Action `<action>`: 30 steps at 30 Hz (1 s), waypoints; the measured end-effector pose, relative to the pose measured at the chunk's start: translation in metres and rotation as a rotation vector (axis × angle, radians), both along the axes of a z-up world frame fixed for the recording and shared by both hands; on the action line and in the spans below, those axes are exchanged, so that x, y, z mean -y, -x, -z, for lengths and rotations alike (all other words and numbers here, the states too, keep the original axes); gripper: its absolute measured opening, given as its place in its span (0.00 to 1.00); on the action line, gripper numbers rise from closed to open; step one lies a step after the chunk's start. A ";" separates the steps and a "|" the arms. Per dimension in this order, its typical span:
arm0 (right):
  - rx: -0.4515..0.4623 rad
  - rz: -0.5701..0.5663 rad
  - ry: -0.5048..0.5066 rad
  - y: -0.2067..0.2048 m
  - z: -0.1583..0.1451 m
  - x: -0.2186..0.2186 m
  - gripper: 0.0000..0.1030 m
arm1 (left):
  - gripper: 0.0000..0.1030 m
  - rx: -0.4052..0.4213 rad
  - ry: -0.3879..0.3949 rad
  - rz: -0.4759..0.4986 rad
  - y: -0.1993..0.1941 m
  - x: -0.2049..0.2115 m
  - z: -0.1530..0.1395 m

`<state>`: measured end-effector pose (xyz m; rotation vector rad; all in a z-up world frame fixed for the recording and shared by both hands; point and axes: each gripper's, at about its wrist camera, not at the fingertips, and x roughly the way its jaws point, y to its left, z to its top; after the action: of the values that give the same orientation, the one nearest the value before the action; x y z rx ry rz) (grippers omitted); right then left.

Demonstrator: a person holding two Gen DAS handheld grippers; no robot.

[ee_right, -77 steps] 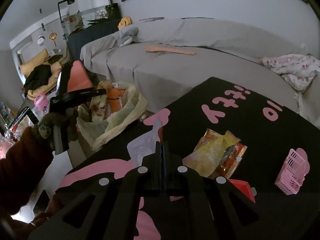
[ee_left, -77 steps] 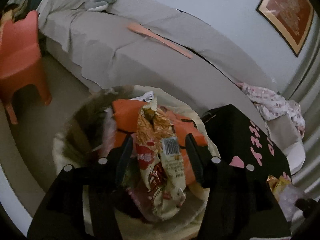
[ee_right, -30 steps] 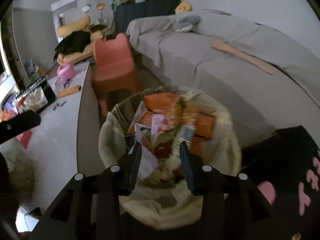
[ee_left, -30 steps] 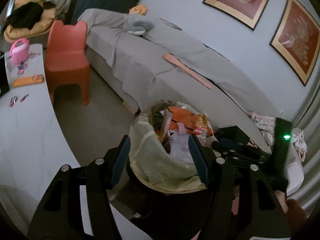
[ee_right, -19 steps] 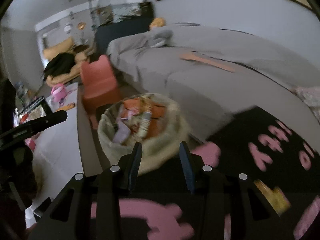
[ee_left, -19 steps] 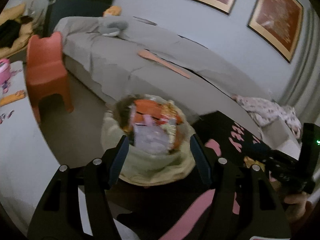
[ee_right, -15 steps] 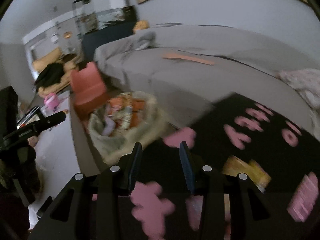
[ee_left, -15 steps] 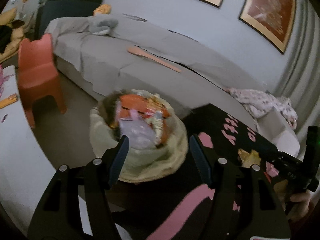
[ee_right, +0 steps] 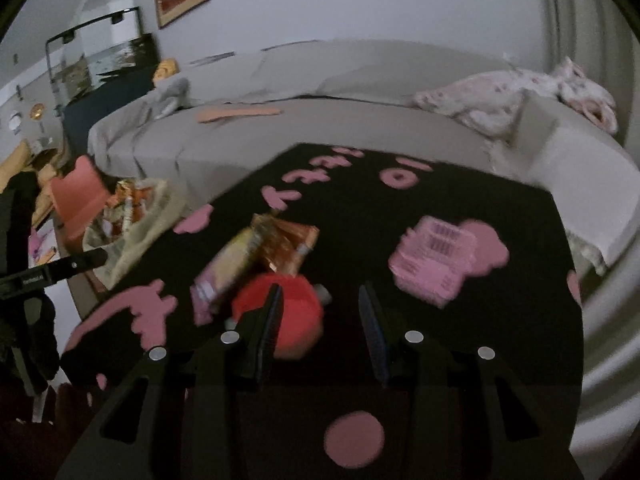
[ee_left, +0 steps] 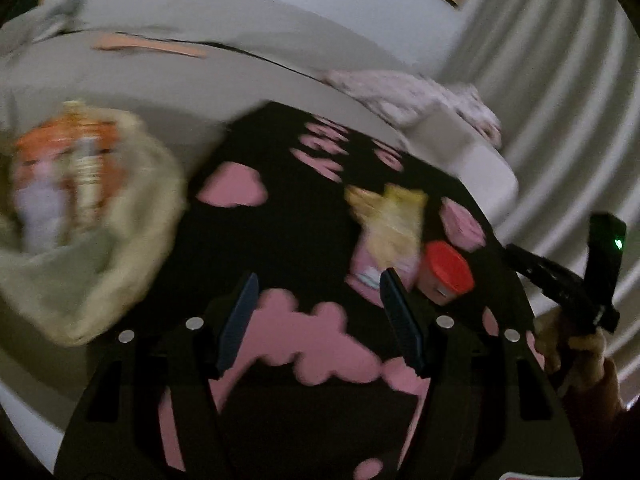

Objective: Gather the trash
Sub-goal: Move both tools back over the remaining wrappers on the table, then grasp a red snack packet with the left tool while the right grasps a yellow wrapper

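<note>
My left gripper (ee_left: 319,274) is open and holds nothing above the black table (ee_left: 288,220) with pink shapes. A yellow snack wrapper (ee_left: 394,216) and a red-lidded tub (ee_left: 446,270) lie just right of its right finger. The full trash bag (ee_left: 100,240) sits to the left, off the table. My right gripper (ee_right: 320,290) is open and empty too. The red-lidded tub (ee_right: 298,316) lies partly behind its left finger. The yellow wrapper (ee_right: 228,272) and an orange wrapper (ee_right: 290,244) lie further out. The trash bag (ee_right: 136,220) is at the far left.
A small pink basket (ee_right: 436,260) stands on the table to the right. A grey sofa (ee_right: 320,128) curves behind the table, with a floral cloth (ee_right: 512,92) on it. A red chair (ee_right: 78,196) stands beside the bag. A hand holds the right gripper (ee_left: 560,280) at the table's right edge.
Both grippers swung away from above the trash bag and over to the black table. The bag slid to the left in both views, and the wrappers and red-lidded tub came close.
</note>
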<state>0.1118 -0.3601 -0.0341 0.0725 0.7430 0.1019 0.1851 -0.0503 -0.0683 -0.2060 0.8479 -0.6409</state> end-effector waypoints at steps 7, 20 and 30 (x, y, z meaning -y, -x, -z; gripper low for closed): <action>-0.057 -0.025 -0.120 0.014 0.022 0.012 0.36 | 0.58 0.004 -0.084 0.067 -0.029 0.056 0.009; -0.084 -0.180 -0.059 0.011 0.026 -0.024 0.36 | 0.58 -0.112 -0.055 0.067 -0.112 0.093 0.026; -0.145 -0.191 -0.092 0.019 0.046 -0.026 0.36 | 0.21 -0.186 -0.021 0.140 -0.088 0.111 0.031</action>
<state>0.0932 -0.3338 -0.0796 0.0970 0.8892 0.3153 0.2736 -0.1609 -0.0998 -0.1908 1.0538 -0.7512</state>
